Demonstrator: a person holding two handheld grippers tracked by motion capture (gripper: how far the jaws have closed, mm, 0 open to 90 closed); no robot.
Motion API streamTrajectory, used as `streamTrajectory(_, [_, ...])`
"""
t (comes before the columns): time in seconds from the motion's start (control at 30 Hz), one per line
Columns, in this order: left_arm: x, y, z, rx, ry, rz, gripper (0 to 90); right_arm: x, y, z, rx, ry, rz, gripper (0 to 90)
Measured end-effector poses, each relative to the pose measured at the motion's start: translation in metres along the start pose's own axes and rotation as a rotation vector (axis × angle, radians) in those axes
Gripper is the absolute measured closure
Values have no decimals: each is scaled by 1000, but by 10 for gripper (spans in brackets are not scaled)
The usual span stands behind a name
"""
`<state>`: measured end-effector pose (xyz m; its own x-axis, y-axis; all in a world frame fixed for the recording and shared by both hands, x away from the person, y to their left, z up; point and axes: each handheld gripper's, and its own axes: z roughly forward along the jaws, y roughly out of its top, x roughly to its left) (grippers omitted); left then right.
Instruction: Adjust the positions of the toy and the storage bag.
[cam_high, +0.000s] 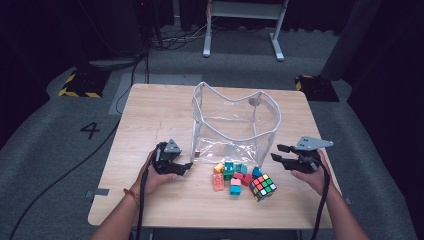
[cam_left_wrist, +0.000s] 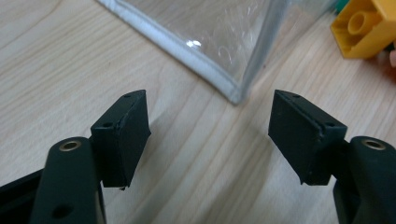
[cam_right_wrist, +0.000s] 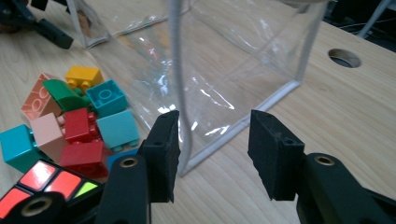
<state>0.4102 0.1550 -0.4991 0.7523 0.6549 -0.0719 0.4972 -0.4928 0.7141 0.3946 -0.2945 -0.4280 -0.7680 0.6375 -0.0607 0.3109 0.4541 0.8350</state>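
Both my grippers, left gripper (cam_high: 186, 165) and right gripper (cam_high: 278, 152), hang released beside the clear pouch (cam_high: 235, 122), which looks light, floppy and slick, so I'd pinch its stiffer white-piped rim (cam_right_wrist: 177, 70).

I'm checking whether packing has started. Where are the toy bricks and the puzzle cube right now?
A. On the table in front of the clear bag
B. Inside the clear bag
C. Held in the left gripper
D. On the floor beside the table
A: the toy bricks and the puzzle cube lie on the table just in front of the clear bag, and both grippers are open and hold nothing.
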Motion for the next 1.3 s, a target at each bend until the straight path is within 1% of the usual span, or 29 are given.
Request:
streamTrajectory(0.03, [-1,2,1,-13,0,-3,298,3,1,3,5,6,-5,535])
streamTrajectory(0.07, [-1,5,0,-23,2,10,300,5,2,4,7,10,-8,535])
streamTrajectory(0.1, [-2,7,0,-43,-2,-5,305,7,2,6,4,17,-12,538])
streamTrajectory(0.13, [-3,10,-2,-68,11,-3,313,8,3,7,1,20,-15,544])
streamTrajectory(0.17, [-3,13,-3,-84,0,-3,326,9,4,8,-2,24,-15,547])
streamTrajectory(0.2, [-2,16,-5,-100,8,2,324,10,4,9,-6,25,-11,558])
streamTrajectory(0.27, [-3,21,-8,-126,0,12,323,10,5,11,-1,27,-1,575])
streamTrajectory(0.3, [-4,23,-10,-149,-13,3,327,10,5,13,2,29,5,581])
streamTrajectory(0.33, [-6,26,-12,-172,3,12,339,10,5,15,3,26,6,589])
streamTrajectory(0.37, [-6,26,-12,-172,3,12,365,11,4,16,3,31,3,592])
streamTrajectory(0.4, [-10,31,-14,-182,-2,27,406,12,4,17,2,35,3,604])
streamTrajectory(0.43, [-10,31,-14,-182,-2,27,432,12,4,18,0,34,5,616])
streamTrajectory(0.47, [-12,35,-15,-186,-5,39,460,12,4,19,-1,27,-1,633])
streamTrajectory(0.53, [-13,37,-15,-188,-21,64,567,12,5,20,3,16,-2,667])
streamTrajectory(0.6, [-14,39,-15,-191,-37,74,645,11,5,23,1,7,-3,707])
streamTrajectory(0.63, [-13,40,-15,-176,-42,101,691,10,5,24,0,5,1,717])
streamTrajectory(0.67, [-14,41,-16,-174,-43,114,735,9,5,25,-5,16,8,733])
streamTrajectory(0.7, [-15,41,-15,-171,-54,121,764,8,5,26,-3,23,5,749])
streamTrajectory(0.73, [-17,42,-15,-174,-47,128,799,8,5,27,-4,27,5,779])
streamTrajectory(0.8, [-17,42,-15,-176,-53,135,845,9,5,28,-2,14,-14,834])
streamTrajectory(0.83, [-18,42,-15,-175,-56,132,859,10,5,29,1,4,-20,849])
streamTrajectory(0.93, [-19,42,-16,-174,-67,122,866,10,5,28,6,6,-27,864])
streamTrajectory(0.97, [-20,41,-17,-172,-69,130,866,10,4,28,3,6,-34,867])
streamTrajectory(1.0, [-24,41,-18,-168,-83,139,868,11,3,26,2,8,-32,870])
streamTrajectory(1.1, [-31,39,-20,-164,-88,159,868,11,1,22,1,10,-30,871])
streamTrajectory(1.13, [-33,38,-20,-166,-101,156,868,11,0,21,-4,9,-33,871])
streamTrajectory(1.17, [-33,38,-20,-166,-101,156,868,11,-1,19,-1,10,-34,871])
streamTrajectory(1.2, [-37,36,-22,-168,-107,157,867,12,-3,18,-2,11,-32,871])
streamTrajectory(1.3, [-42,33,-22,-175,-114,159,867,13,-4,14,-1,13,-34,871])
